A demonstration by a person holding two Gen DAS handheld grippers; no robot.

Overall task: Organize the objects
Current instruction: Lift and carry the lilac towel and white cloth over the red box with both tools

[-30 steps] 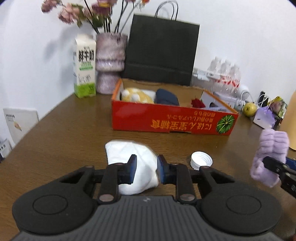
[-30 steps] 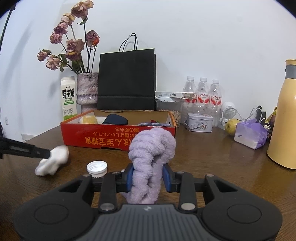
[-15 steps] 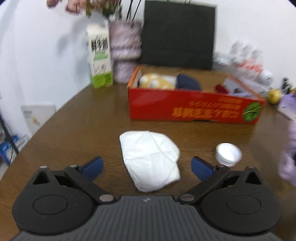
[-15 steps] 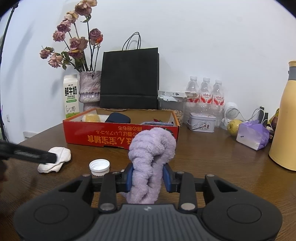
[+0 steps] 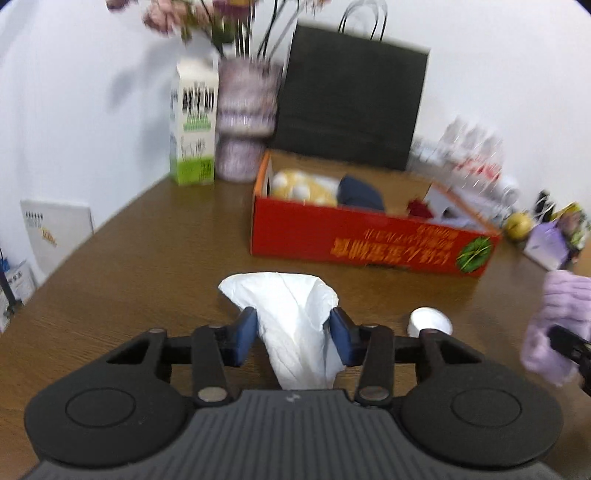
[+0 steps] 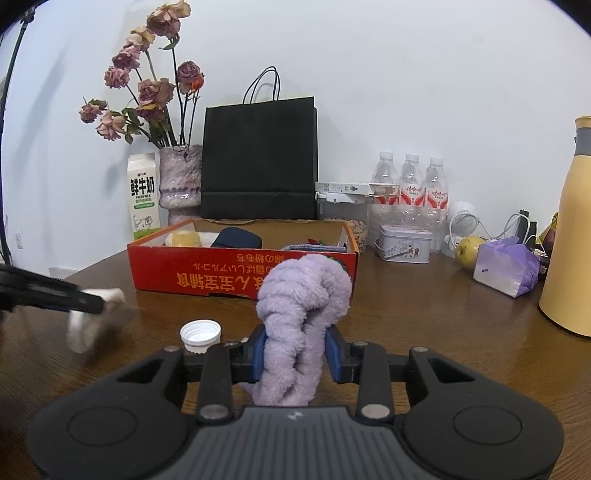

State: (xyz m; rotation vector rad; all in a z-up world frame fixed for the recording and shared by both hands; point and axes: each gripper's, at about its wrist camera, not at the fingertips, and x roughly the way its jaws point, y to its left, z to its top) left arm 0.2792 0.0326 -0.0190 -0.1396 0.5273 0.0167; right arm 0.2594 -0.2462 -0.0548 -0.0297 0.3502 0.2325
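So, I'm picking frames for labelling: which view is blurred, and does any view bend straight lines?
Left wrist view: motion blur smears the flowers, milk carton and bottles; the tissue stays fairly crisp. Right wrist view: sharp, except the tissue and left hand-held gripper at the left edge. Both views: fisheye bends the table edge and darkens the corners.
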